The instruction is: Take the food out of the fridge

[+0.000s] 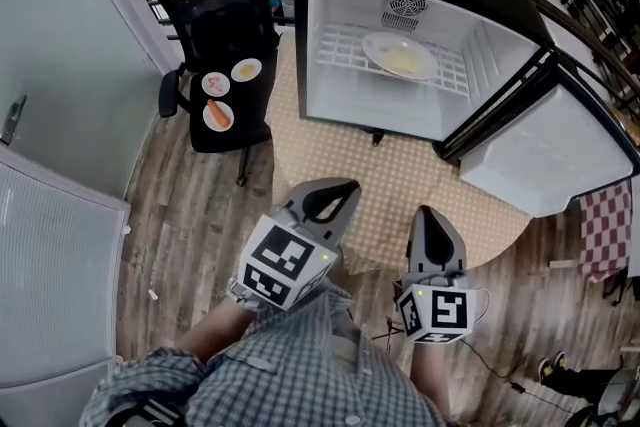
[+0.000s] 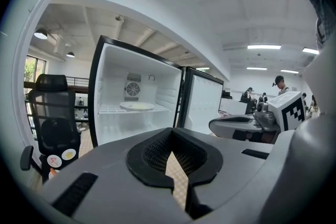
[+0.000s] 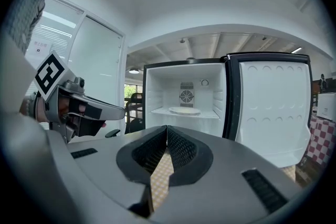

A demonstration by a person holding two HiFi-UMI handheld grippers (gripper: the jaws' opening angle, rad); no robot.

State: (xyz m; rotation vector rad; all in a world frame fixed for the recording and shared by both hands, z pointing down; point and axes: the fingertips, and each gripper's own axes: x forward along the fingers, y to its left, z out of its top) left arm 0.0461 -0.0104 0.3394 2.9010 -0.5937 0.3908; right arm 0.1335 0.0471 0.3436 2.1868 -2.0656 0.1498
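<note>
the plate of food (image 1: 400, 56) sits on the wire shelf of the open fridge (image 1: 330, 65), upper centre of the head view. the left hand-held gripper (image 1: 325, 200) and right hand-held gripper (image 1: 432, 220) are both pressed together with nothing between the jaws, low in the frame at the worktop (image 1: 400, 175) edge. the plate lies ahead, up-frame, between their lines and more in line with the right one; neither is clearly nearer. its wider span runs across the frame. three small plates (image 1: 218, 115) rest on the chair (image 1: 215, 5), upper left.

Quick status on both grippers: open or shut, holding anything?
Left gripper: shut, nothing between its jaws.
Right gripper: shut, nothing between its jaws.
</note>
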